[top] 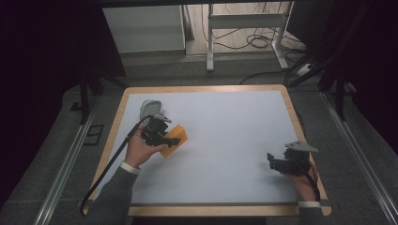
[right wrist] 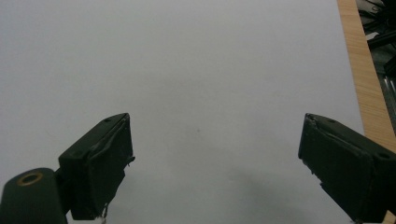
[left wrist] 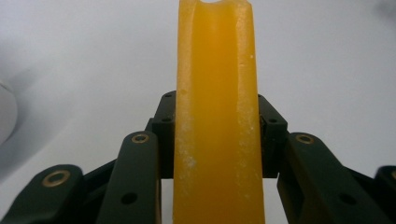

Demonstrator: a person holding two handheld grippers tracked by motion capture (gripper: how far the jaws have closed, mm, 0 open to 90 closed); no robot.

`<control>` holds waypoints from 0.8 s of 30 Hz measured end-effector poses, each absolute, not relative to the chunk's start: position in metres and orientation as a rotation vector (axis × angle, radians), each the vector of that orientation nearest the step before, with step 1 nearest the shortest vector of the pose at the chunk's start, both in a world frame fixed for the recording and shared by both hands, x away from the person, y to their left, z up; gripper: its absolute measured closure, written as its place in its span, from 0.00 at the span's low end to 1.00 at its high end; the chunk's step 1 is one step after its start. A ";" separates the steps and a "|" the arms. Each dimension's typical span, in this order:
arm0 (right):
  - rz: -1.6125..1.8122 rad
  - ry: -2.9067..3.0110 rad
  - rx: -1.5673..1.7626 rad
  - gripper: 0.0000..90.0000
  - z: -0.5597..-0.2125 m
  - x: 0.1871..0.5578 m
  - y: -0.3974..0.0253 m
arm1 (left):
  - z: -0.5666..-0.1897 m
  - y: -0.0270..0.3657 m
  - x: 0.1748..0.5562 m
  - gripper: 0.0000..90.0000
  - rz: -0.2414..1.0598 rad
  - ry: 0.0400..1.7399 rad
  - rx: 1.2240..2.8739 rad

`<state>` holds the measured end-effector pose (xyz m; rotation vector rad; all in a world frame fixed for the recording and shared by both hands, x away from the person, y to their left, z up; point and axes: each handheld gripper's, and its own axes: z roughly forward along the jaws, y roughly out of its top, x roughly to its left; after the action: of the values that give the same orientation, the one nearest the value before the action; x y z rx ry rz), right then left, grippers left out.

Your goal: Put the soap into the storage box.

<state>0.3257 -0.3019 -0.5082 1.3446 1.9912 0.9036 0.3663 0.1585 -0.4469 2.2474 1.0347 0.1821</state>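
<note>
Left gripper (top: 165, 136): jaws pinched on the orange block (top: 174, 139), gripping it edge-on; left gripper view has the block (left wrist: 217, 116) standing up between the black jaws, clamped from both sides.
Right gripper (top: 277, 162): jaws spread wide, nothing between them, resting at the near right of the table (top: 225, 140); right gripper view has bare white surface between the jaws.
Orange block location: left part of the table, mid depth, in the left gripper; cannot tell if its lower edge touches the surface or is lifted clear.
Other item: grey rounded object (top: 151, 108) just beyond the left gripper, far left; too blurred to identify.
Table: white top, wood rim, rest of it bare.
Progress: grasp looks done, block secured. Judged early to mid stage.
Left to do: likely carry and set down, or hand over to the right gripper; destination not readable from the scene.
Risk: thin edge grip, block may pivot.
</note>
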 end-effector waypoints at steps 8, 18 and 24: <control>0.908 1.987 1.343 0.11 -0.507 0.325 -0.303 | -0.442 0.161 0.370 0.68 0.197 1.039 2.245; 0.909 1.986 1.347 0.11 -0.507 0.326 -0.303 | -0.431 0.167 0.374 0.68 0.227 1.059 2.222; 0.907 1.986 1.346 0.11 -0.508 0.326 -0.303 | -0.428 0.174 0.379 0.68 0.227 1.077 2.204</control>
<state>0.3257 -0.3032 -0.5076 1.3464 1.9857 0.9068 0.3787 0.1737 -0.4276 2.2042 1.0768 0.2274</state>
